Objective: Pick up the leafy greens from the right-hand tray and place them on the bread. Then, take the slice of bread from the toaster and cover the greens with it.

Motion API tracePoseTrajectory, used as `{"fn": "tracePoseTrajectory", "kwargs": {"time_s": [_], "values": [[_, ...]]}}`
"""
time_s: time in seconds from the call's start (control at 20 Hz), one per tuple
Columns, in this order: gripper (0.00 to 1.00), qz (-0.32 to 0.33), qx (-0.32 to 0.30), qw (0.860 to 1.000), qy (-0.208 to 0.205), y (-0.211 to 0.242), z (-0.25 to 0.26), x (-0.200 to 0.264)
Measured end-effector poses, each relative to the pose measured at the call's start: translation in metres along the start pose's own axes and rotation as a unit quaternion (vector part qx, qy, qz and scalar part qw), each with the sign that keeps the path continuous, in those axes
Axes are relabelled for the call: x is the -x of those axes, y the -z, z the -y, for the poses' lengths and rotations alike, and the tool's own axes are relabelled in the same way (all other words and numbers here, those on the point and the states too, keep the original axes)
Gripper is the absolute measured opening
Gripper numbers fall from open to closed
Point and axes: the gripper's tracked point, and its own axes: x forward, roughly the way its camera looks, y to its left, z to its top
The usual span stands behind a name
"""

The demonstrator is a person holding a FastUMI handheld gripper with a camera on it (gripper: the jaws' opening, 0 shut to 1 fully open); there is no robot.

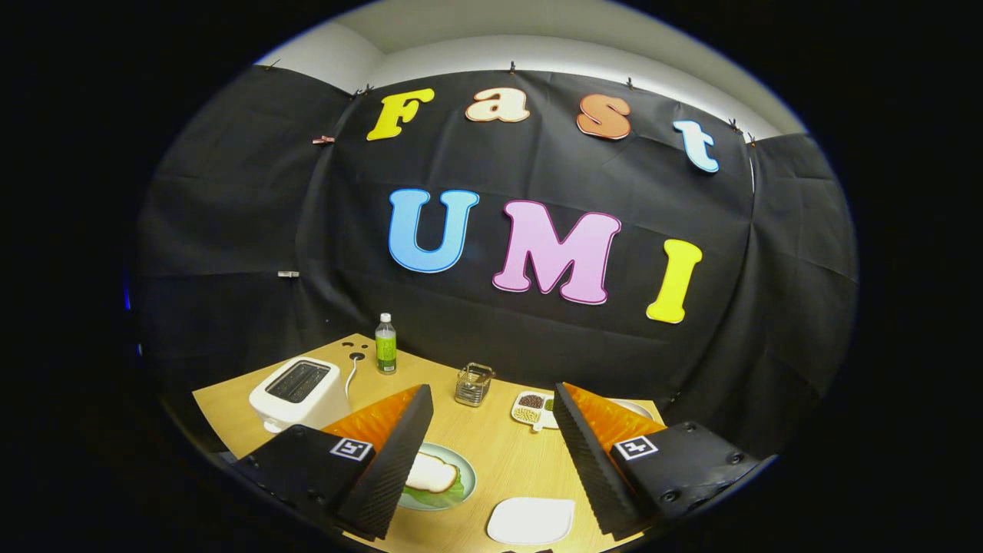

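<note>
gripper view: the gripper (491, 449) is held released above the table (503, 453), fingers spread wide, while bread (431, 473) over leafy greens (441, 496) is seen on a plate (467, 475) near the table's front edge, the toaster (299, 393) at its left edge

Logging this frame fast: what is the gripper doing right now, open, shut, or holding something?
Gripper: open, fingers spread wide above the table, holding nothing; the plate with bread lies beside the left finger.
</note>
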Motion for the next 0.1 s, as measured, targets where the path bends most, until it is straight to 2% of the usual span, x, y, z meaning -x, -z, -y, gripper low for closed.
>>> {"fn": "tracePoseTrajectory", "kwargs": {"time_s": [0.1], "values": [[0.98, 0.000, 0.001, 1.000, -0.001, -0.0004, -0.0016, -0.0008]]}}
